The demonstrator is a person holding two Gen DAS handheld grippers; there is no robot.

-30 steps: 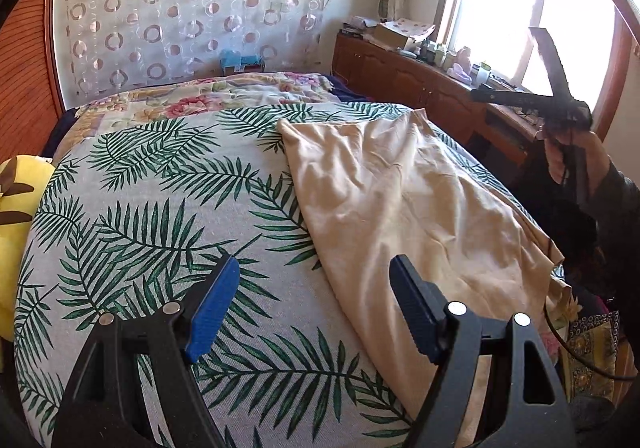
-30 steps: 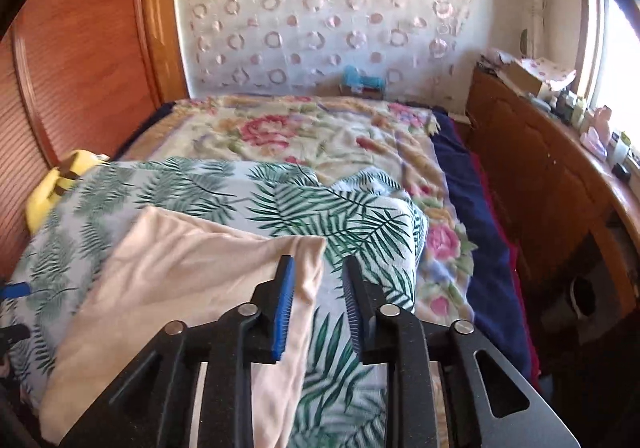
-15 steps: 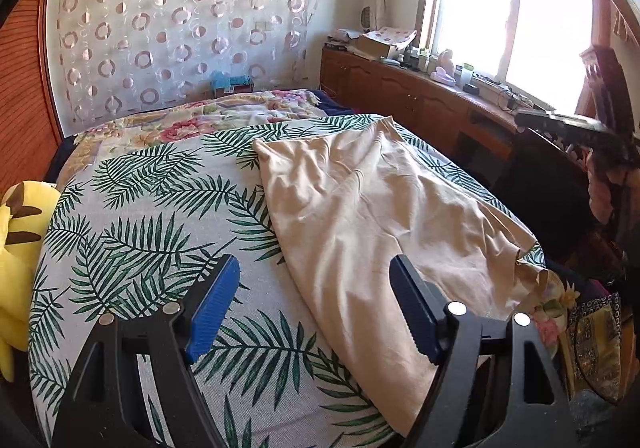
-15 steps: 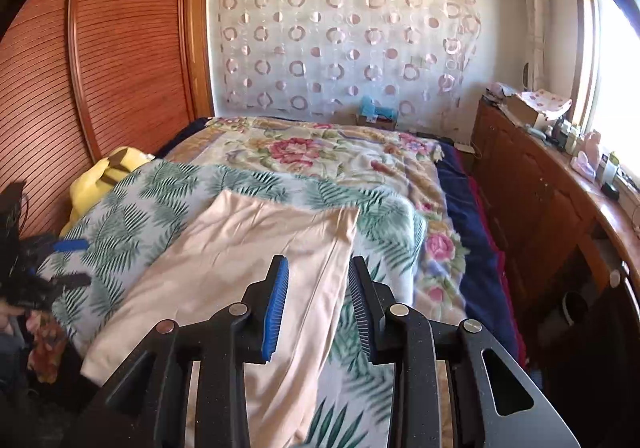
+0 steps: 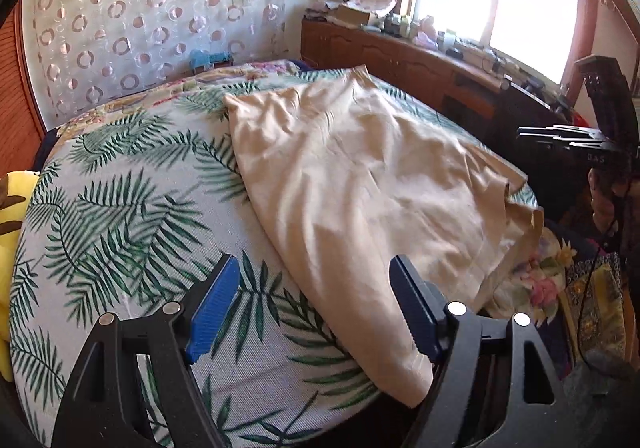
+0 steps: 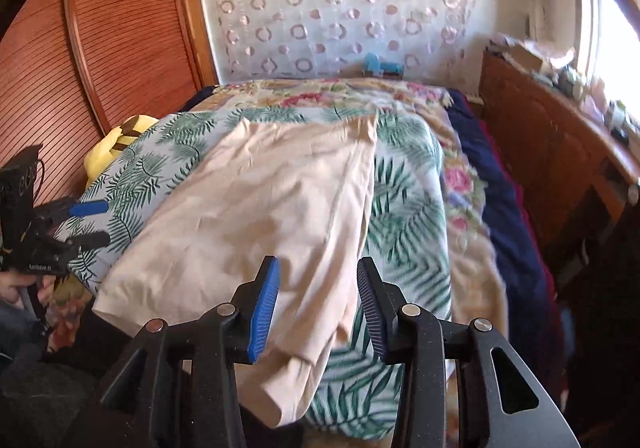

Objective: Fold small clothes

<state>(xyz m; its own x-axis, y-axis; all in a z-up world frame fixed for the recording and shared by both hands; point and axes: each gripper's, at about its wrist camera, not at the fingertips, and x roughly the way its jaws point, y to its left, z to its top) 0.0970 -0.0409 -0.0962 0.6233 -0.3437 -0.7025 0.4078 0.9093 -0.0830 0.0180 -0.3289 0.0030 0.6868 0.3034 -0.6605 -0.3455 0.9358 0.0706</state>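
A beige garment (image 5: 360, 184) lies spread flat on the palm-leaf bedspread (image 5: 120, 208), its near end hanging over the bed's edge. It also shows in the right wrist view (image 6: 272, 216) on the same bedspread (image 6: 404, 208). My left gripper (image 5: 314, 308) is open and empty, held above the garment's near left corner. My right gripper (image 6: 318, 308) is open and empty above the garment's near right corner, not touching it. The right gripper shows at the right of the left wrist view (image 5: 572, 140). The left gripper shows at the left of the right wrist view (image 6: 86, 222).
A yellow plush toy (image 5: 10, 216) lies at the bed's left side. A floral blanket (image 6: 460, 184) and dark blue sheet (image 6: 504, 216) cover the right part. A wooden cabinet (image 6: 560, 152) with clutter runs under the window. A slatted wooden wardrobe (image 6: 120, 28) stands left.
Both grippers pulled back from the bed toward its near edge. The right gripper's jaws opened wider. The garment stayed flat.
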